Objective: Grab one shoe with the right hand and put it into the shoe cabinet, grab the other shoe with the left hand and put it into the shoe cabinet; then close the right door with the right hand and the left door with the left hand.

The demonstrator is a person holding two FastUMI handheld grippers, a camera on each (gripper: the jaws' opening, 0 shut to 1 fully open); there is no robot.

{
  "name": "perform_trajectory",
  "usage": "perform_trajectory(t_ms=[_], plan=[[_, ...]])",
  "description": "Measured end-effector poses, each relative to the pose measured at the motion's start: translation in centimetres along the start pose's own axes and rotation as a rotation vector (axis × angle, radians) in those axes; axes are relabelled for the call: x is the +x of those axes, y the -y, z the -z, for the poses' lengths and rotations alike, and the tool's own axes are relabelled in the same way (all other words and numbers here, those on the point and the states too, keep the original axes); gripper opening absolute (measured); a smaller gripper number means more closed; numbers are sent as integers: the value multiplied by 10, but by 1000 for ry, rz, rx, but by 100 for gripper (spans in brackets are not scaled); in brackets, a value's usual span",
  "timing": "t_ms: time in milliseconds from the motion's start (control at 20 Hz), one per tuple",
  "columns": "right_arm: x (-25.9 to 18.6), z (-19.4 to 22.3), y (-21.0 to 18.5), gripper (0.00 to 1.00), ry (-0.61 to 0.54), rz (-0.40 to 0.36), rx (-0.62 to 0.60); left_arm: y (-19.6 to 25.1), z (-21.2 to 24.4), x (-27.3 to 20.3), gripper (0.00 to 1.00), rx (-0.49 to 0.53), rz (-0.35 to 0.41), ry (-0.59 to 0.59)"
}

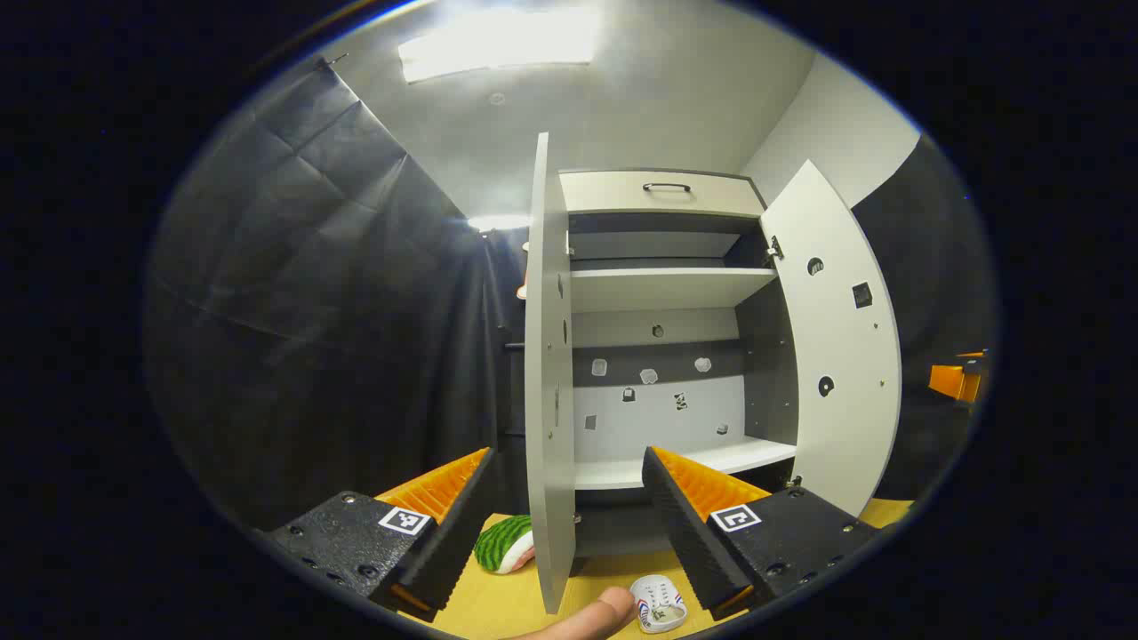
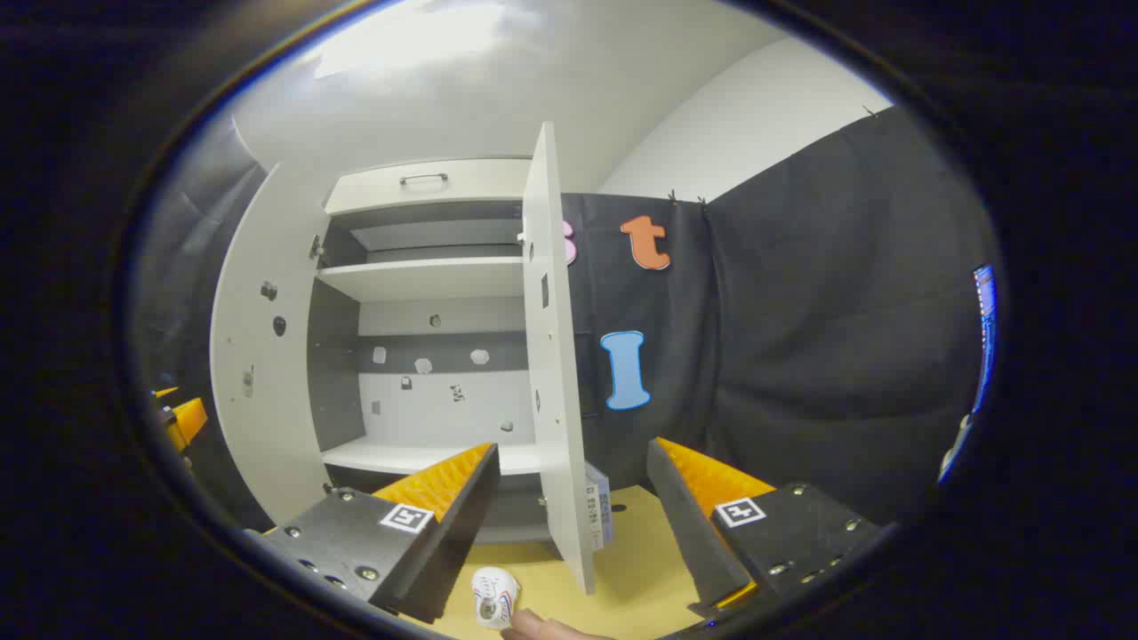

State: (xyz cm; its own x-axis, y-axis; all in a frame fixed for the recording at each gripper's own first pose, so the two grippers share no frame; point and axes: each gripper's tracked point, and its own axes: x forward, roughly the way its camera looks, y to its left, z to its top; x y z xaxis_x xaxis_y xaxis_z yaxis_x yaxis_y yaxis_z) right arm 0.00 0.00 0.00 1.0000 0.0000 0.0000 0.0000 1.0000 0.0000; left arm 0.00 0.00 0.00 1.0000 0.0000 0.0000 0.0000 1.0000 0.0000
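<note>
The white shoe cabinet (image 1: 662,289) stands with both doors swung out and its shelves bare. In the left gripper view the left door (image 1: 547,373) is edge-on and the right door (image 1: 836,356) is wide open. A small white shoe (image 1: 658,606) with striped sides lies on the yellow floor in front of the cabinet, and shows too in the right gripper view (image 2: 494,597). My left gripper (image 1: 567,458) is open and holds nothing, raised above the shoe. My right gripper (image 2: 573,444) is also open and holds nothing, facing the edge of the right door (image 2: 556,356).
A green striped, melon-like object (image 1: 505,544) lies on the floor left of the left door. A person's finger (image 1: 596,618) shows beside the shoe. The other gripper (image 2: 182,418) is at the far left of the right gripper view. Black cloth walls flank the cabinet.
</note>
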Motion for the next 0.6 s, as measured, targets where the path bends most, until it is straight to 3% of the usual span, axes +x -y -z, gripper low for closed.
perform_trajectory(t_ms=[200, 450, 550, 600], plan=[[-3, 2, 4, 95, -15, -22, -20, -5, 3, -2, 98, -22, -27, -18], [-8, 12, -2, 99, -3, -26, -70, -10, 21, -1, 99, -33, -24, -64], [-6, 21, -7, 96, -7, -36, -77, -13, 28, 0, 99, -31, -24, -79], [-5, 27, -9, 99, -12, -42, -76, -14, 31, 0, 99, -32, -22, -84]])
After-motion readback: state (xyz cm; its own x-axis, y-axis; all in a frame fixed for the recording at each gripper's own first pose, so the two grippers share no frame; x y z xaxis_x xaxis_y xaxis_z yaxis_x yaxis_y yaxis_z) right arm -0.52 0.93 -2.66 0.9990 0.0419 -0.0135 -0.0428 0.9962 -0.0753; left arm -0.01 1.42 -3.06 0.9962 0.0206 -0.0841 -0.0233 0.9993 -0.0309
